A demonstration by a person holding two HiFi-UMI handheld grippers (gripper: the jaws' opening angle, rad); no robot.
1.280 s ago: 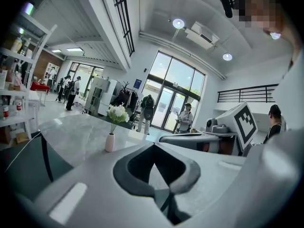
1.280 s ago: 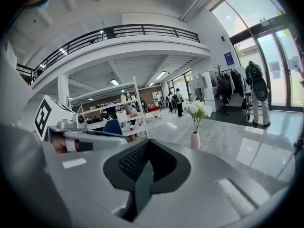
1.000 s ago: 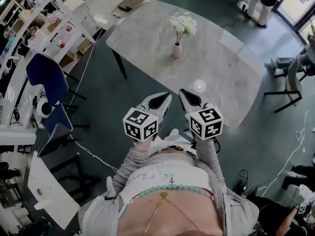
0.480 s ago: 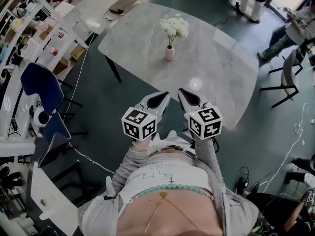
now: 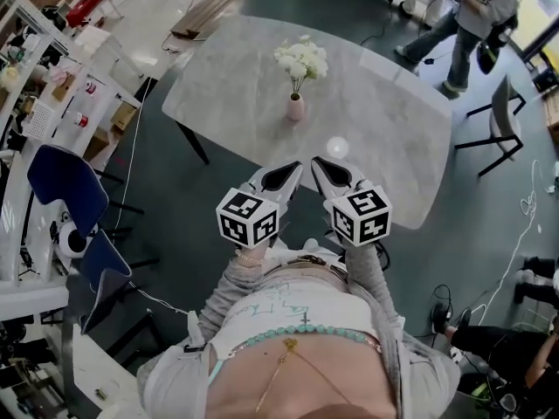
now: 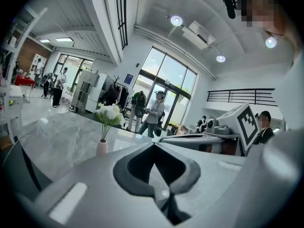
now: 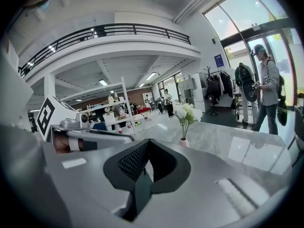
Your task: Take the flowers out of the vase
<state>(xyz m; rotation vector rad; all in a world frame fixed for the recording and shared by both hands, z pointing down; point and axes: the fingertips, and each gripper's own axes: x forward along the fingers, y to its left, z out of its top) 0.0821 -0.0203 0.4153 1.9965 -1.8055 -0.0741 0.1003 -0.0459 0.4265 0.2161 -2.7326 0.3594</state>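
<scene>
- Two grippers sit side by side at the near edge of the grey table (image 5: 227, 85): left gripper (image 5: 286, 177) and right gripper (image 5: 330, 172).
- Left jaws are pressed together with nothing between them.
- Right jaws are also pressed together and empty.
- White flowers (image 5: 301, 59) stand upright in a small pink vase (image 5: 296, 107).
- The vase is near the table's middle, ahead of both grippers and well apart from them.
- Neither gripper touches the vase; the flowers are not yet out.
- A blue chair (image 5: 65, 182) stands left of the table.
- A person (image 5: 472, 11) walks beyond the table's far right corner.
</scene>
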